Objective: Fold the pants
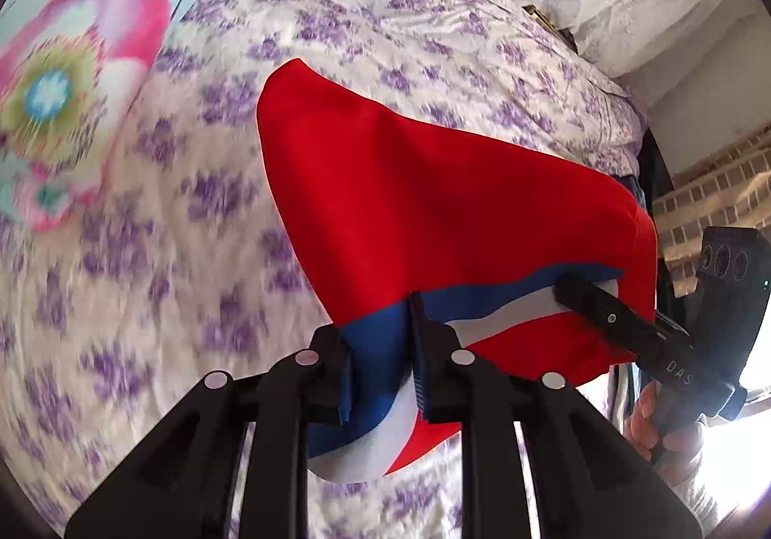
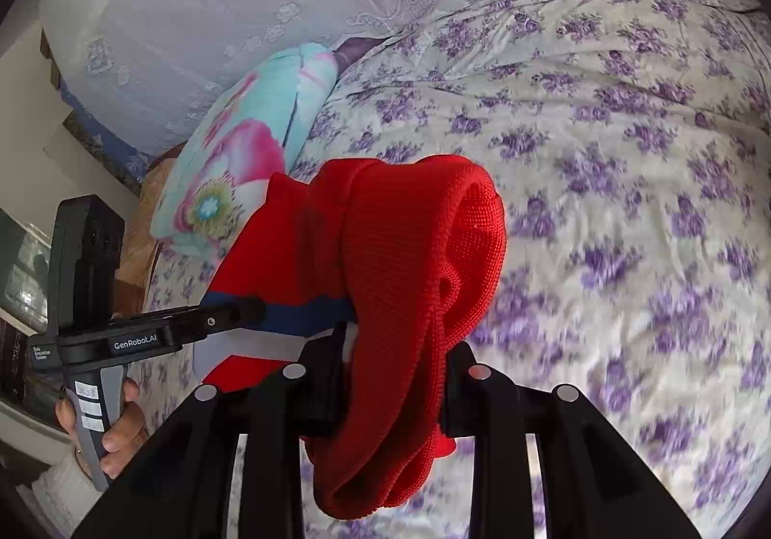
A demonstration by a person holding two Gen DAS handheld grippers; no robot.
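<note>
Both grippers are clamped on the red pants (image 1: pixel 433 201), which are held up above the floral bedspread (image 1: pixel 192 201): the left gripper (image 1: pixel 380 375) on the blue-and-white striped edge, the right gripper (image 2: pixel 395 384) on bunched red knit. Little folding appears done; the garment hangs doubled and slack, and laying flat and creasing are judged still to come.

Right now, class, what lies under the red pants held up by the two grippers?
Under the red pants lies the purple-flowered bedspread. Both the left gripper and right gripper pinch the cloth. The patch of bed directly beneath the hanging fabric is covered, so anything there cannot be seen.
</note>
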